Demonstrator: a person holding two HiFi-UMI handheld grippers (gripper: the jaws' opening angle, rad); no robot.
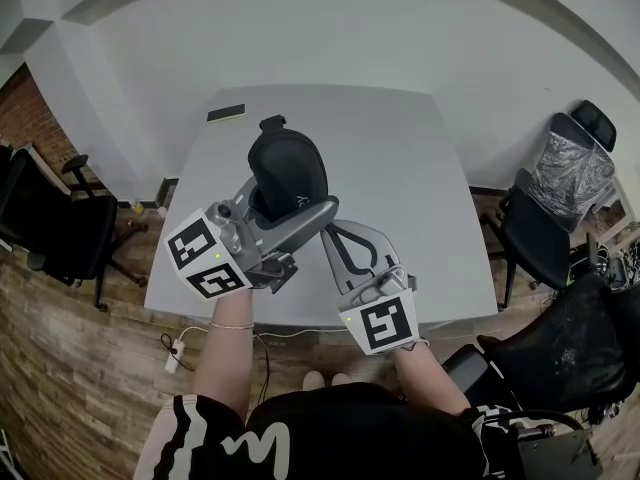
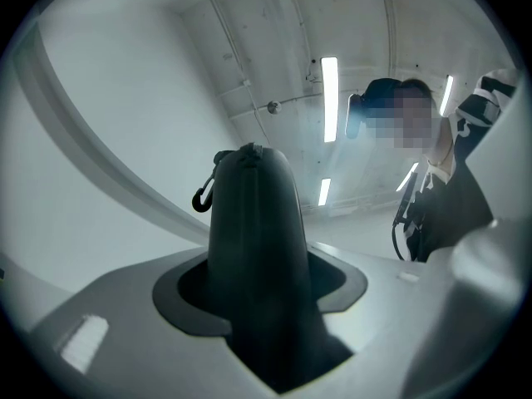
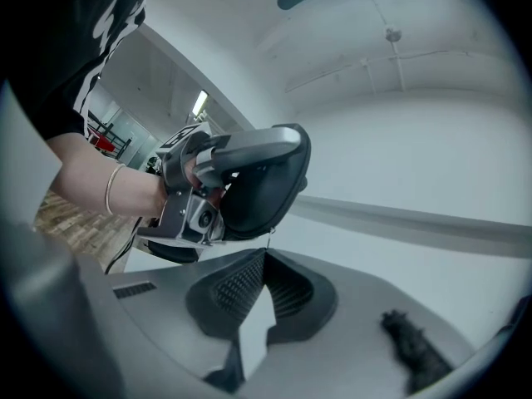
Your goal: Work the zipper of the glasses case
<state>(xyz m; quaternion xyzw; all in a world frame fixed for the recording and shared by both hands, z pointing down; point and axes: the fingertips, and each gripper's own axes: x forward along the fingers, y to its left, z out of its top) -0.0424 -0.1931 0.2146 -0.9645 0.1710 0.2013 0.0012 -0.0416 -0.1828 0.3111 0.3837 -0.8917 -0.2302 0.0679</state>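
Right gripper view alone: zipper pull (image 3: pixel 268 236) pinched in right gripper (image 3: pixel 268 252)

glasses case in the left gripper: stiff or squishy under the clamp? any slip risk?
Probably semi-rigid: the glasses case holds its domed shape where the left gripper clamps it. Likely light: it stands out past the jaws without sagging. Its smooth rounded shell might let it creep out under a pull.
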